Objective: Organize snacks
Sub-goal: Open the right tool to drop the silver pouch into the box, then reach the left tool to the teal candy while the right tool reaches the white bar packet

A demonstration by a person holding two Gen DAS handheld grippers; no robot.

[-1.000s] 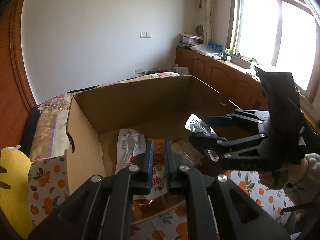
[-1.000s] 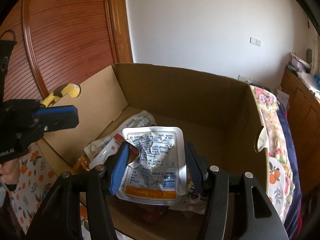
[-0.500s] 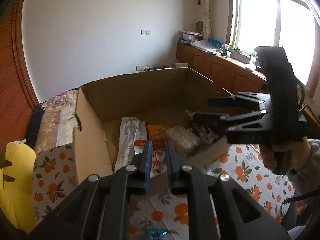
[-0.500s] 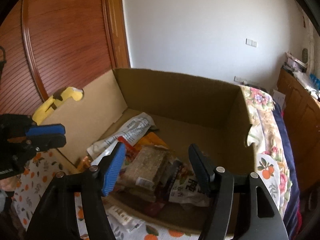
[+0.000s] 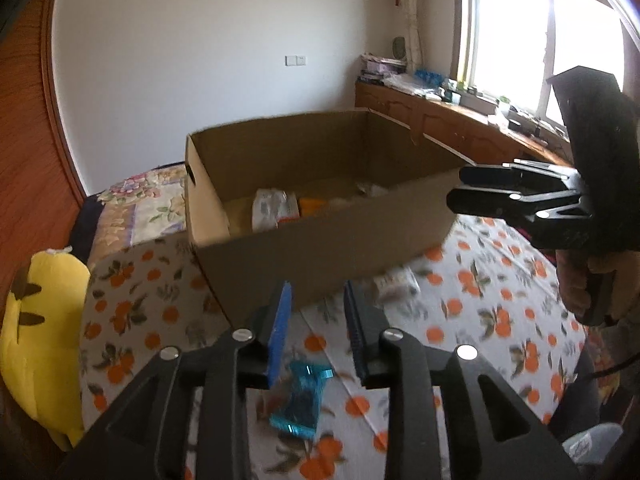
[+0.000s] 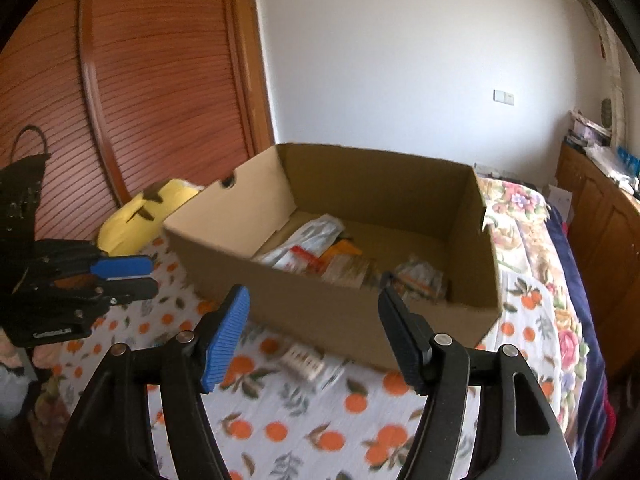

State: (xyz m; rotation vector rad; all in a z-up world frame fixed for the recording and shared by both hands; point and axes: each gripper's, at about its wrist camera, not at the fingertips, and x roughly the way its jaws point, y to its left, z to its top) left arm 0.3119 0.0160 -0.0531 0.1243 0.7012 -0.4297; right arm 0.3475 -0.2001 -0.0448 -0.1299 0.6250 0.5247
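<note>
**Both grippers pulled back from the box**

The right gripper, wide apart and empty, has dropped its pouch and backed away. The left gripper has parted narrowly above a blue packet (blurred) on the bedspread. Snacks lie inside the cardboard box; another packet lies just beside its near wall.

A plain brown cardboard box stands on a white bedspread printed with oranges and leaves. At nine o'clock lies a yellow plush toy with dark markings; at six, a translucent blue snack packet.
</note>
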